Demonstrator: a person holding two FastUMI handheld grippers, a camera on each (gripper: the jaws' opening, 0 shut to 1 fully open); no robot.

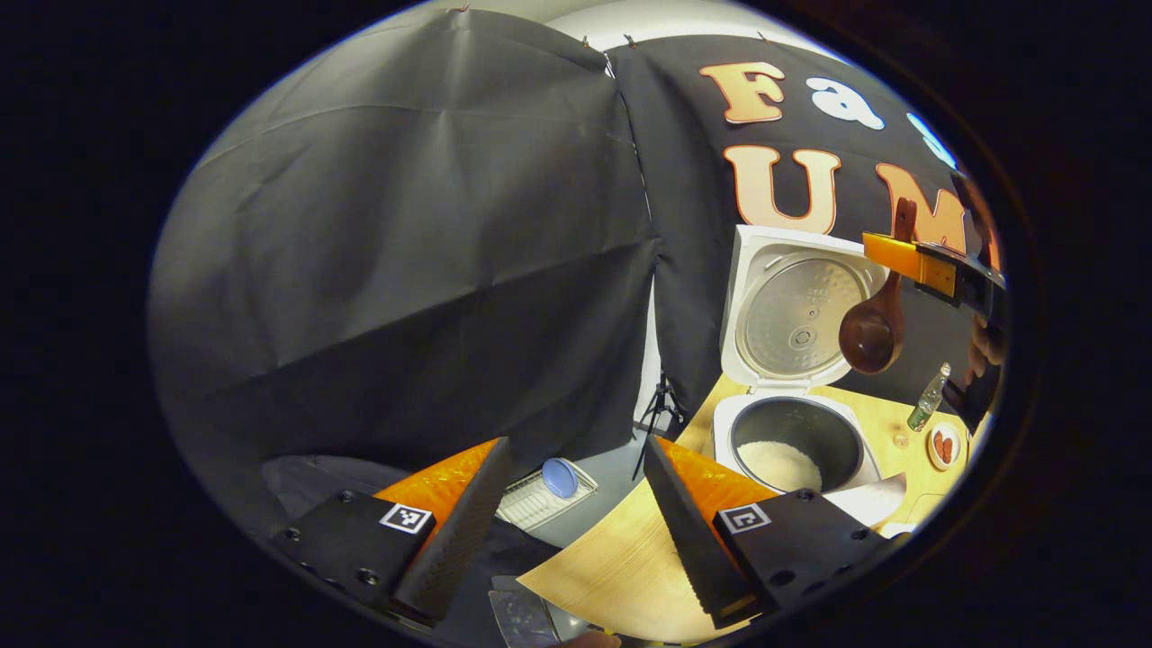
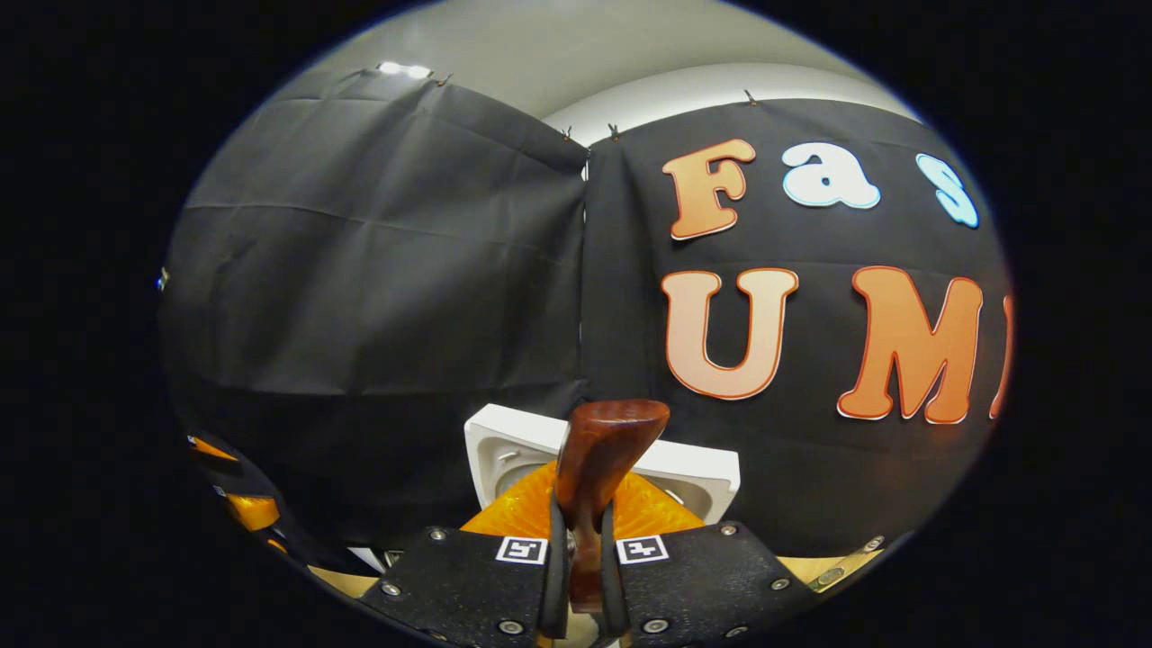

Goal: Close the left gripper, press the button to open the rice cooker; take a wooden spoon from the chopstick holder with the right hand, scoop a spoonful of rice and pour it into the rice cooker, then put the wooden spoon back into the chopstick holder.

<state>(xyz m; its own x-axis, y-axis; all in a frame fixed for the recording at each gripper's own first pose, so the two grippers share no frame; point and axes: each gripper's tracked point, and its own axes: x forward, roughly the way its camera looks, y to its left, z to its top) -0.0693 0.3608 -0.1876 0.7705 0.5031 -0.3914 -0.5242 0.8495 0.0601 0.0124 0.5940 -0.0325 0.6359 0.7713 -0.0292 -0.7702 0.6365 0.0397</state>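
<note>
The white rice cooker (image 1: pixel 792 423) stands open on the wooden table (image 1: pixel 612 567), lid (image 1: pixel 796 310) upright, with white rice in its dark pot (image 1: pixel 781 461). My left gripper (image 1: pixel 576 445) is open and holds nothing, low and to the left of the cooker. The brown wooden spoon (image 1: pixel 873 335) hangs bowl-down in front of the lid, above the pot. My right gripper (image 1: pixel 909 256) grips its handle from the right. In the right gripper view, the right gripper (image 2: pixel 580 531) is shut on the spoon's handle (image 2: pixel 603 450), whose end sticks up before the lid (image 2: pixel 702 477).
A green glass bottle (image 1: pixel 929 399) and a small dish with red pieces (image 1: pixel 943 445) stand on the table right of the cooker. A white heap (image 1: pixel 868 499) lies just in front of it. On the floor are a white rack with a blue lid (image 1: pixel 544 490) and a tripod (image 1: pixel 661 409).
</note>
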